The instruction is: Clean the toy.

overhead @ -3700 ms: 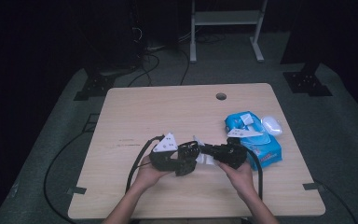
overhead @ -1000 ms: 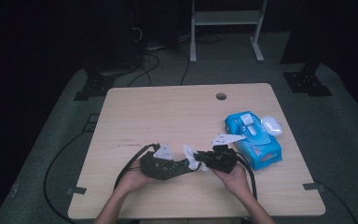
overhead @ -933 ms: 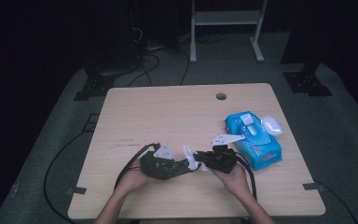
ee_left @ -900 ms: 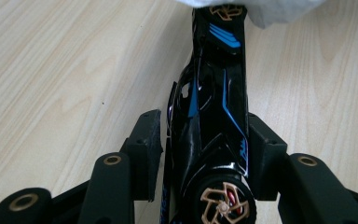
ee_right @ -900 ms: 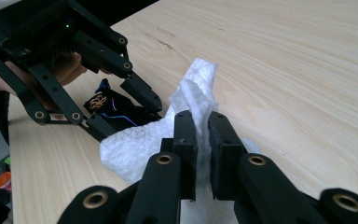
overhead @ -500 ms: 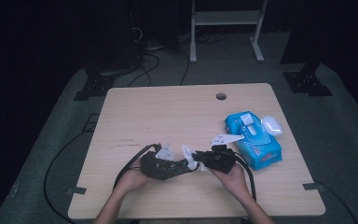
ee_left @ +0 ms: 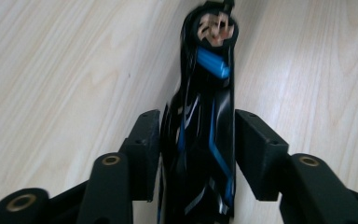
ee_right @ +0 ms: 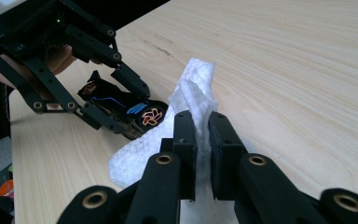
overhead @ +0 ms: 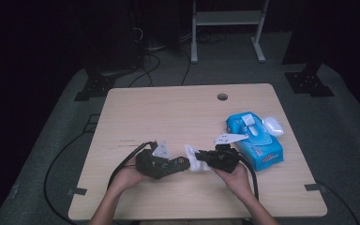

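Slippage is the main risk: at the near left of the table (overhead: 136, 117), the left gripper (overhead: 180, 163) pinches a black toy car (ee_left: 205, 140) by its glossy sides only, so a hard rub could twist it loose. Just right, the right gripper (ee_right: 202, 140) clamps a white wipe (ee_right: 193, 93), loosely bunched, which might snag the wheel.
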Available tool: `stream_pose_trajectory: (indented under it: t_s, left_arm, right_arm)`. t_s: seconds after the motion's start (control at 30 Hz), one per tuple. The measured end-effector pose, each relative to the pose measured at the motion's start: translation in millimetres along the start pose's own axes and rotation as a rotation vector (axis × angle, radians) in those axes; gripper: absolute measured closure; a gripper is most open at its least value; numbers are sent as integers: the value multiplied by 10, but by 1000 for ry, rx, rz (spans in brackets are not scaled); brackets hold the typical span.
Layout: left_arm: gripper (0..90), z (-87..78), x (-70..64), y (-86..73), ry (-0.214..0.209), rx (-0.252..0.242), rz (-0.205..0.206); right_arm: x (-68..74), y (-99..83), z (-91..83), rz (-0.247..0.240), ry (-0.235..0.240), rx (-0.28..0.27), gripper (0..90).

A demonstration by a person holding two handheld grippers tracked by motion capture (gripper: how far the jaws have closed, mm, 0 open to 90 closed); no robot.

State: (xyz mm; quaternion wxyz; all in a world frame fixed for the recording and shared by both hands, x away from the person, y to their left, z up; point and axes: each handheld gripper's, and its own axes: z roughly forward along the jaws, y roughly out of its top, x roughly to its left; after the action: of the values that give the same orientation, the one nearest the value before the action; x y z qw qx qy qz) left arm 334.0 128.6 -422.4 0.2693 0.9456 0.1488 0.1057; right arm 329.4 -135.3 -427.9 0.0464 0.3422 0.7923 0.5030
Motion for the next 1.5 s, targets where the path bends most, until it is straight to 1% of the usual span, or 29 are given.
stream_pose_trajectory:
  t_s: [0.1,0.17,0.23,0.3,0.33,0.4,0.47,0.5,0.63,0.73,0.77,0.83,0.9,1.0,1.07,1.1,1.23,1.27,1.37,1.4,1.43,1.47,1.5]
  left_arm:
    - [506,66,-21,94,10,28,19]
    - [506,136,-28,160,11,46,25]
    - [509,199,-41,216,14,69,30]
    - [508,257,-60,259,25,105,50]
    - [506,275,-68,274,28,118,54]
    - [498,281,-72,279,28,120,50]
    - [523,280,-69,273,24,127,43]
    - [531,282,-71,272,27,134,47]
    - [556,278,-79,275,10,139,54]
    - [583,258,-94,265,-11,115,70]
    - [584,254,-99,259,-6,110,79]
    - [585,246,-106,237,6,94,84]
    - [586,240,-107,215,15,79,82]
    - [587,204,-107,182,26,52,80]
    - [588,175,-110,168,25,33,78]
    - [588,153,-108,164,26,29,83]
    - [589,64,-120,153,16,-15,81]
    - [590,38,-129,155,16,-33,83]
    - [594,-17,-149,175,28,-60,94]
    - [626,-42,-160,183,36,-79,100]
    - [631,-57,-157,193,36,-85,89]
    - [633,-72,-158,194,37,-100,95]
    - [634,-84,-154,196,32,-103,93]
  right_arm:
    - [3,12,-10,-9,-2,9,819]
    - [6,3,-17,-17,-4,20,819]
    - [-9,-15,-28,-12,-5,17,819]
    - [-24,-28,-36,3,-2,9,819]
    - [-29,-32,-42,6,-1,8,819]
    - [-29,-35,-50,4,1,1,819]
    - [-26,-32,-63,3,0,-5,819]
    - [-28,-29,-64,7,0,-10,819]
    - [-26,-21,-44,15,10,-15,819]
    - [-22,-21,-35,12,9,-14,819]
    - [-24,-22,-34,11,9,-13,819]
    - [-34,-21,-39,15,10,-18,819]
    - [-46,-20,-49,25,16,-26,819]
    - [-60,-19,-69,42,41,-43,819]
    - [-49,-13,-78,53,70,-62,819]
    - [-42,-6,-83,55,81,-68,819]
    - [4,26,-77,60,126,-86,819]
    - [16,32,-72,61,134,-90,819]
    - [75,60,-41,56,172,-98,819]
    - [100,69,-34,51,178,-99,819]
    - [124,80,-30,42,184,-97,819]
    - [151,90,-29,37,188,-96,819]
    - [174,98,-28,26,189,-98,819]
